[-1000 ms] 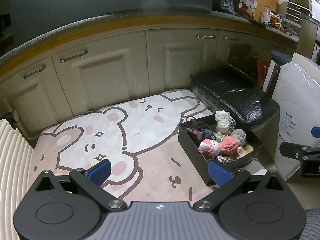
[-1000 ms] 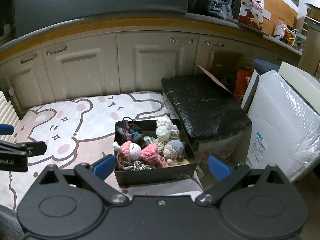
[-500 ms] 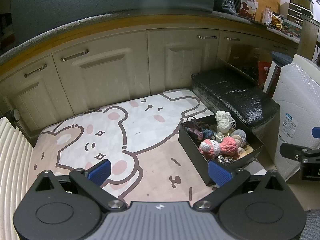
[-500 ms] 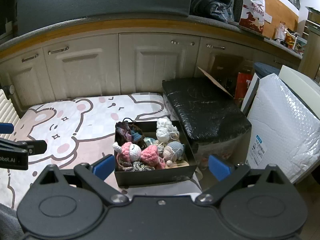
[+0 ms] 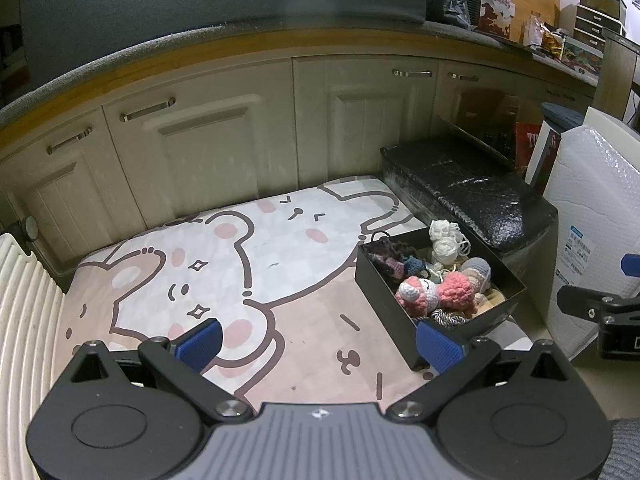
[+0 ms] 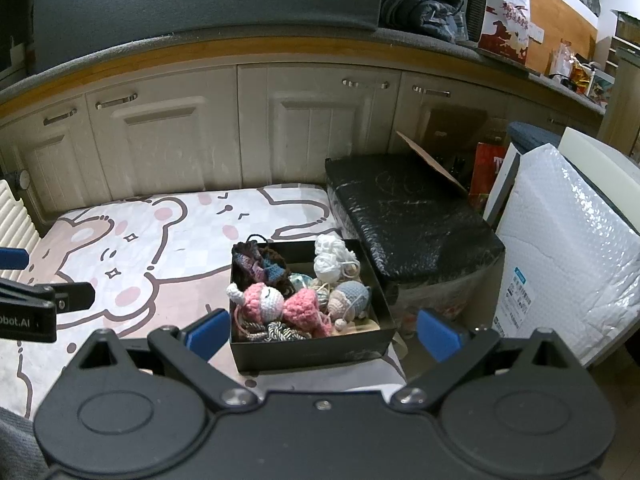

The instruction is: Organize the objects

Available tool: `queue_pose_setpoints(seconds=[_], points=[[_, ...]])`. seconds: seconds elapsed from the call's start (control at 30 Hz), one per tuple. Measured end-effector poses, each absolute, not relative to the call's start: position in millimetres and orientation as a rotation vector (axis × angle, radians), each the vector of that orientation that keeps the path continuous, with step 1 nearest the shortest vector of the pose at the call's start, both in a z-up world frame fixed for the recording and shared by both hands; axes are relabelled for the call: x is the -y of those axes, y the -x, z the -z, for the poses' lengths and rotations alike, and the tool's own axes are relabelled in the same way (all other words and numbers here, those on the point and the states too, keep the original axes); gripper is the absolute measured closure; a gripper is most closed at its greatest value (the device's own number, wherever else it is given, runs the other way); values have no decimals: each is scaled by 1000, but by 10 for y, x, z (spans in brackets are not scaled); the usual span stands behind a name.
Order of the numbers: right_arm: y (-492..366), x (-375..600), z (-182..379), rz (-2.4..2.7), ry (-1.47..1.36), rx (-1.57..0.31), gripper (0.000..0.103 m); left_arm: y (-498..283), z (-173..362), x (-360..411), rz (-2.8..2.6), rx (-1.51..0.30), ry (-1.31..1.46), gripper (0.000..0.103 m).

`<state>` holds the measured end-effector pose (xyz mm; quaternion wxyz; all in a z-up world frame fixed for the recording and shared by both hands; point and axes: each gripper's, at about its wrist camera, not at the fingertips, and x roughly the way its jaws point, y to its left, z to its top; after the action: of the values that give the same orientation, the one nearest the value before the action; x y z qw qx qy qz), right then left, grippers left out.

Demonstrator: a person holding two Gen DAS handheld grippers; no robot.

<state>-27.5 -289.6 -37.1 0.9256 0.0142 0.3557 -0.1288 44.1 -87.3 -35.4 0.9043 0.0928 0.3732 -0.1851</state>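
Observation:
A black open box (image 6: 308, 350) (image 5: 384, 294) sits on the right edge of a cartoon-bear mat (image 5: 224, 264) (image 6: 160, 240). It holds several crocheted toys: a pink and white doll (image 6: 260, 300) (image 5: 416, 294), a pink ball (image 6: 306, 304) (image 5: 456, 290), a white yarn figure (image 6: 330, 258) (image 5: 444, 240), a grey-blue doll (image 6: 352, 294) and a dark knitted pouch (image 6: 260, 264). My right gripper (image 6: 324, 330) hovers open just in front of the box. My left gripper (image 5: 318, 342) hangs open over the mat, left of the box. Both are empty.
Cream cabinet doors (image 5: 224, 148) close off the back. A black wrapped box (image 6: 408, 220) stands right of the mat, with a bubble-wrapped white panel (image 6: 568, 248) beyond it. A white ribbed radiator (image 5: 24, 320) lines the left side.
Both views drift very slightly; the box and toys stay put. Both grippers remain open and empty.

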Motion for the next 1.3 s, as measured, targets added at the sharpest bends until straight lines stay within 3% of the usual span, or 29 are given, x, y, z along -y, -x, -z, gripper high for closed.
queue_pose_setpoints(seconds=[1.3], points=[[275,2911,379,260,-38,-729,2,-444,356,882,384,-776,-187,1]])
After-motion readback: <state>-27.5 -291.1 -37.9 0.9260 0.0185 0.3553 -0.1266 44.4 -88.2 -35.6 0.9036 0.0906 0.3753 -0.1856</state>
